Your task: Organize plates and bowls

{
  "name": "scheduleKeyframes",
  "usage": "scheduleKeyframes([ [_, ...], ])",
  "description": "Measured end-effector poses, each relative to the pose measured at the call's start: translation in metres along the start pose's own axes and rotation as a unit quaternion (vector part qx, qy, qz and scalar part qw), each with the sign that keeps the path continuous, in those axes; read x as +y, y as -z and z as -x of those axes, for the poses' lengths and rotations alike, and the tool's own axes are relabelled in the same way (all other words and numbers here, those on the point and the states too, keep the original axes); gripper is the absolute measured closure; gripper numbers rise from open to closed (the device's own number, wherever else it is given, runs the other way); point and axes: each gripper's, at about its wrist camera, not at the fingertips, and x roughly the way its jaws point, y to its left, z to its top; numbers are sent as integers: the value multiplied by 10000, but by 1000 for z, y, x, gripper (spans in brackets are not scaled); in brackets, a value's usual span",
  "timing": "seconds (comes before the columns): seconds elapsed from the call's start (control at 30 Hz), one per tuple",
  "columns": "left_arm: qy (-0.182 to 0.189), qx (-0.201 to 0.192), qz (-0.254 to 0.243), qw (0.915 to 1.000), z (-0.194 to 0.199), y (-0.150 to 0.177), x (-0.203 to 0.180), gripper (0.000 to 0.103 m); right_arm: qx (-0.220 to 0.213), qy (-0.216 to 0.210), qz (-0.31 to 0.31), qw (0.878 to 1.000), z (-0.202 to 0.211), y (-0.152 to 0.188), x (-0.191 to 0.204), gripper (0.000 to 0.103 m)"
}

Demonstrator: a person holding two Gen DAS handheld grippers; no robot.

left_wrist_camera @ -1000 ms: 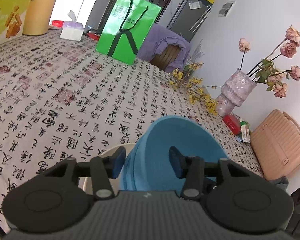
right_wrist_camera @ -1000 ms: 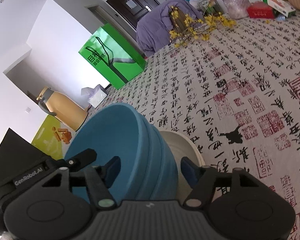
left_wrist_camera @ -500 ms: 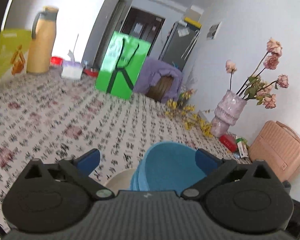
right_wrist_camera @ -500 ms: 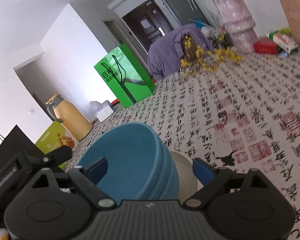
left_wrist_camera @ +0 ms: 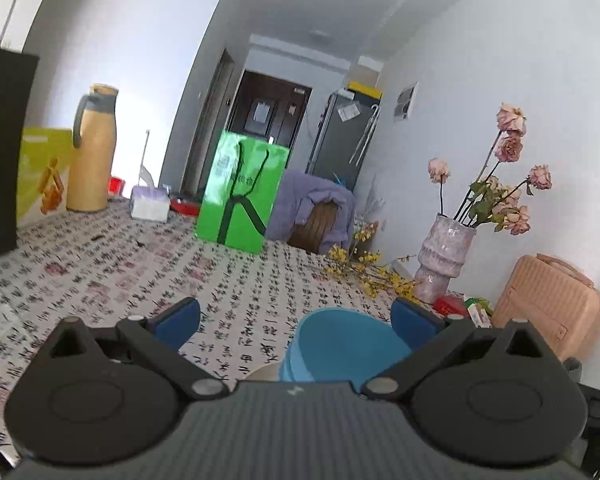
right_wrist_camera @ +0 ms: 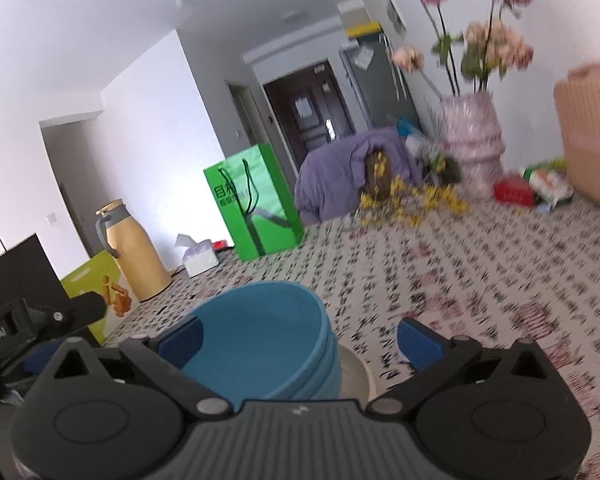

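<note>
Both your left gripper [left_wrist_camera: 296, 318] and right gripper [right_wrist_camera: 300, 338] have just spread wide, holding nothing: the nested blue plastic bowls [right_wrist_camera: 266, 338] sit stacked on the beige plate [right_wrist_camera: 354, 376] near the table's [left_wrist_camera: 100, 276] front edge, so they need no support.

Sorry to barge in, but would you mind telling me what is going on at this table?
A person is tidying dishes with two handheld grippers. The blue bowls sit nested on a pale plate on the patterned tablecloth. The left gripper and right gripper have just been opening; neither holds anything.
</note>
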Motion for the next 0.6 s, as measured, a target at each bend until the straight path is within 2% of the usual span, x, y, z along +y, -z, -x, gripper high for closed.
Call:
scheduleKeyframes([
  [0.33,-147,-433,-632,9970,64,19,4,0,-471,292,805,9952,56,30,27,0],
  [0.6,-169,-464,-798,9956,103,42,14,0,-641,495,1335,9877,98,61,47,0],
])
